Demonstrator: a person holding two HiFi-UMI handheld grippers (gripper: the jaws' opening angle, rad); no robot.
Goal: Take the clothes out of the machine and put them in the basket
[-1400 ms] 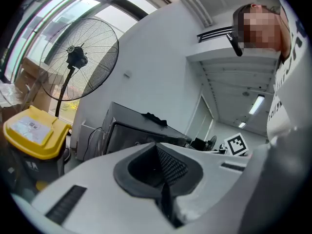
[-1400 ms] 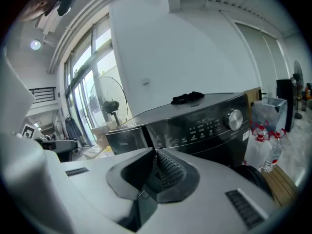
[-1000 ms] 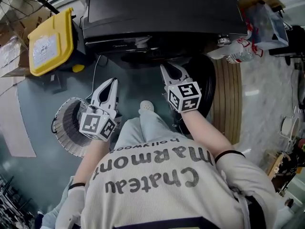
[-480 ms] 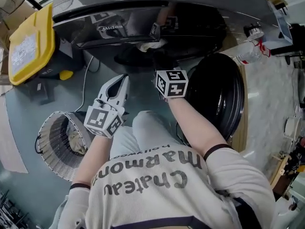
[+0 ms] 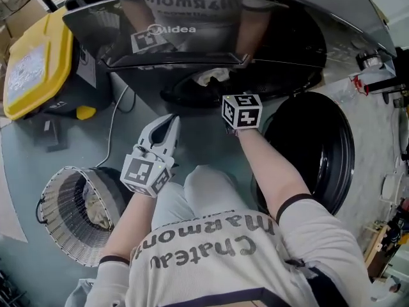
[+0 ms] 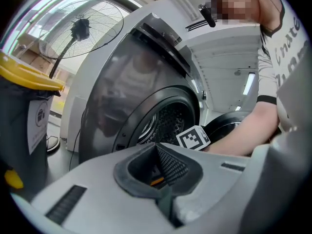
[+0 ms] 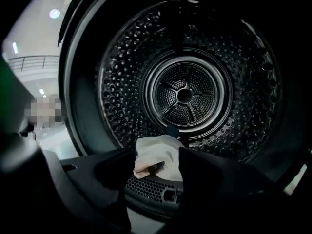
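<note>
Where the perforated steel drum [image 7: 185,94] meets its front edge, a crumpled white cloth [image 7: 163,162] lies on the rim. It is soft and folded in on itself, and a small dark fold or mark shows low on its left side. The drum wall is dark, dotted with rows of round holes, and runs back to a ribbed circular hub.

The right gripper [image 7: 157,152] is pushed into the mouth of the Midea front-loading machine [image 5: 192,37]. Its 2 black jaws stand wide apart with the cloth filling the gap between their tips. Whether the pads press on the fabric cannot be made out. From the head view only its marker cube [image 5: 241,110] shows at the lower edge of the opening, with the cloth a pale patch just past it.

The machine's front panel is glossy and dark. Its round black door [image 5: 313,152] is swung open toward the right edge of the floor.

The left gripper [image 5: 171,119] hangs over the grey floor [image 5: 38,139] in front of the machine, well apart from the cloth. Its white shell tapers to a point, and its 2 ridged grey pads are pressed together with nothing between them.

Near the lower left corner of the floor stands a round basket [image 5: 64,235] of thin white wire. A pale garment [image 5: 96,204] lies inside it. A yellow-lidded bin [image 5: 32,62] sits at the upper left corner, and a thin cable [image 5: 115,117] runs down beside it.
</note>
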